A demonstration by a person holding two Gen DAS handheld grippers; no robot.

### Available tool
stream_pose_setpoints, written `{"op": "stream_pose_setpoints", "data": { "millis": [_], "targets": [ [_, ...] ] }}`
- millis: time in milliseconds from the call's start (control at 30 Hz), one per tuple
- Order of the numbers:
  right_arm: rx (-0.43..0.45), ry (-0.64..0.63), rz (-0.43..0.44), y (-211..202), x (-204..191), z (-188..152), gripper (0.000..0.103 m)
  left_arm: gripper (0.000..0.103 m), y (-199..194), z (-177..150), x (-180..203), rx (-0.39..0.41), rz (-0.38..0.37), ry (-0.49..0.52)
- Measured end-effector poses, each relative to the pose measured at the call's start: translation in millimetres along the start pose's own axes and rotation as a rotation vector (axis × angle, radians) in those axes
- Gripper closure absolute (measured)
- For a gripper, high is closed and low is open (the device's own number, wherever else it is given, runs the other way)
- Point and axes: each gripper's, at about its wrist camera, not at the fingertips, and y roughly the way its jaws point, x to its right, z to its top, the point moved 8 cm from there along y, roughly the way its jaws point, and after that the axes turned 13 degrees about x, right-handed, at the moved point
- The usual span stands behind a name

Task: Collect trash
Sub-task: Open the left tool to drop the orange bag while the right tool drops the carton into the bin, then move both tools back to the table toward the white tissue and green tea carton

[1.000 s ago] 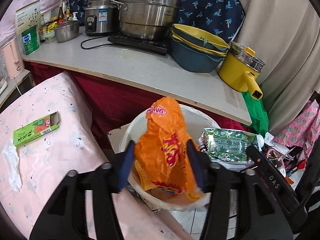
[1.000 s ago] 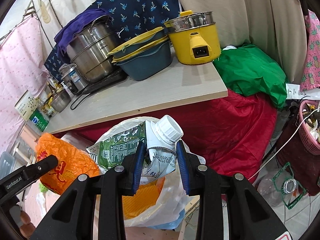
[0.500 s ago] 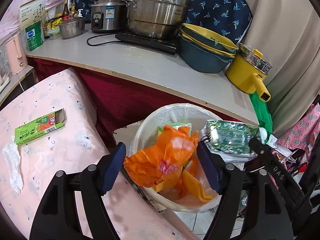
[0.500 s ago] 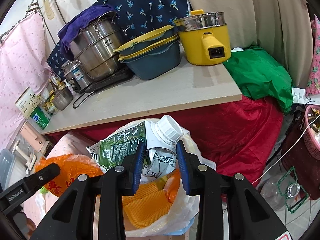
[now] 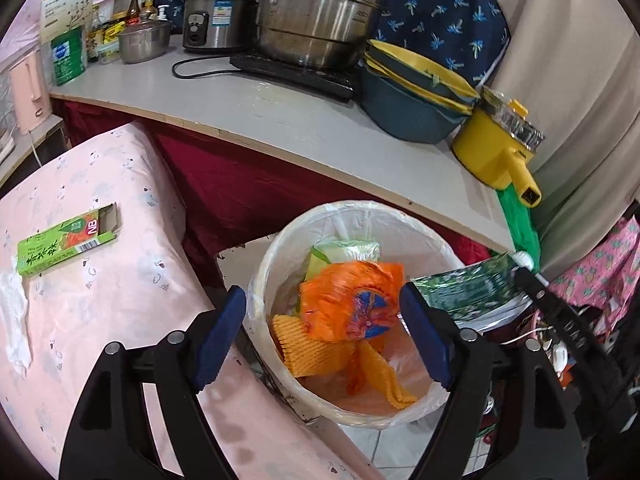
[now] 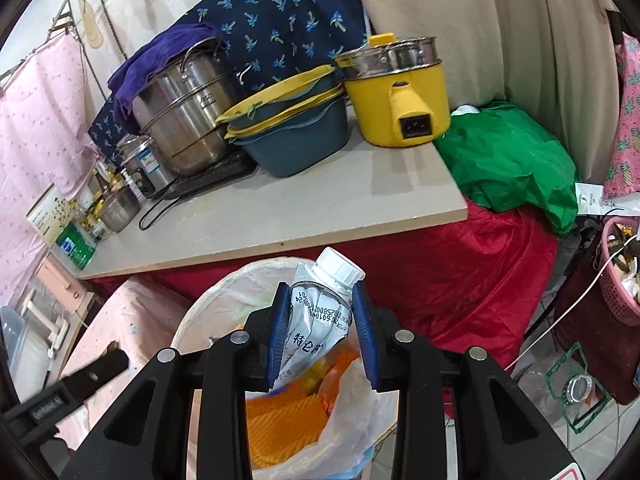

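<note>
A white bin [image 5: 432, 236] lined with a clear bag stands on the floor below the counter; it also shows in the right wrist view [image 6: 208, 300]. An orange snack bag [image 5: 352, 300] lies inside it on orange foam netting. My left gripper [image 5: 320, 336] is open and empty above the bin. My right gripper [image 6: 320, 332] is shut on a crushed silver carton [image 6: 320, 312] with a white cap, held over the bin; the carton [image 5: 464, 292] shows green at the bin's right rim in the left wrist view.
A green box [image 5: 64, 244] and a white tissue [image 5: 14, 320] lie on the pink-covered table [image 5: 120, 300] at left. The counter [image 5: 320, 120] holds pots, stacked basins [image 5: 412, 96] and a yellow cooker [image 5: 496, 148]. A pink basket [image 6: 620, 272] stands at right.
My left gripper opened and the orange snack bag dropped into the bin. My right gripper moved in over the bin with the carton still gripped.
</note>
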Motion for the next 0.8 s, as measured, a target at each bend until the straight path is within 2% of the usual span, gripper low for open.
{"op": "stream_pose_setpoints", "data": {
  "millis": [67, 200, 267, 467, 800],
  "targets": [
    [-0.018, -0.007, 0.014, 3.8, -7.2, -6.7, 0.072, 0.021, -5.6, 4.6, -5.3, 0.015, 0.01, -0.016],
    [-0.065, -0.033, 0.051, 11.8, -26.5, -22.2, 0.072, 0.02, -15.7, 10.4, -17.7, 0.035, 0.027, -0.033],
    [-0.079, -0.051, 0.058, 14.1, -35.5, -28.5, 0.065, 0.02, -19.9, 10.5, -25.7, 0.039, 0.044, -0.038],
    [-0.085, -0.062, 0.078, 10.5, -53.6, -35.6, 0.063, 0.02, -32.4, 6.8, -50.7, 0.046, 0.093, -0.045],
    [-0.1, -0.116, 0.136, -6.5, -99.0, -48.5, 0.056, 0.02, -58.5, -7.3, -106.2, 0.05, 0.172, -0.118]
  ]
}}
